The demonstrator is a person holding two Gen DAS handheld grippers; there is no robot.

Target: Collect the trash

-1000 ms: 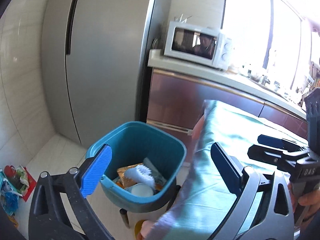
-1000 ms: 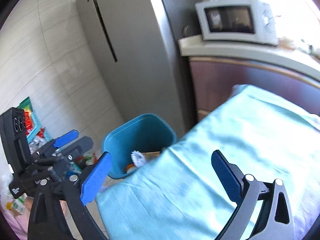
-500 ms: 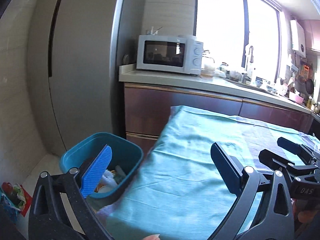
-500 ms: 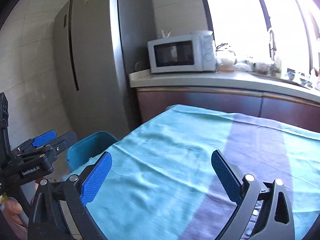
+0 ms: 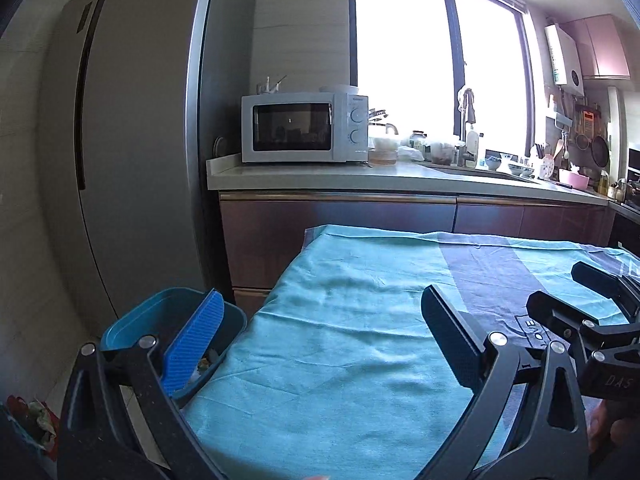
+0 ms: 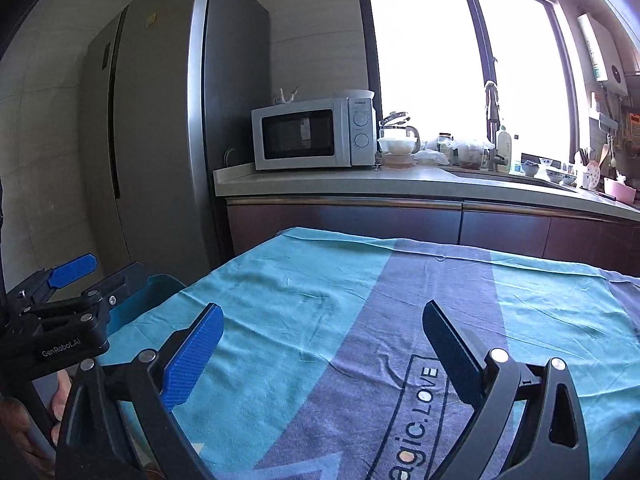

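A teal trash bin (image 5: 160, 316) stands on the floor at the table's left end, with scraps of trash just visible inside. In the right wrist view only its rim (image 6: 156, 286) shows behind the other gripper. My left gripper (image 5: 320, 328) is open and empty, held over the table's left edge beside the bin. My right gripper (image 6: 320, 340) is open and empty above the teal and purple tablecloth (image 6: 360, 320). I see no trash on the cloth.
A steel fridge (image 5: 132, 160) rises behind the bin. A counter (image 5: 360, 176) with a white microwave (image 5: 304, 128) and kitchen items runs along the window. Colourful packets (image 5: 28, 420) lie on the floor at far left.
Both grippers have lifted and swung right, away from the bin and towards the table. The bin's contents have dropped almost out of sight. Both jaws stayed open.
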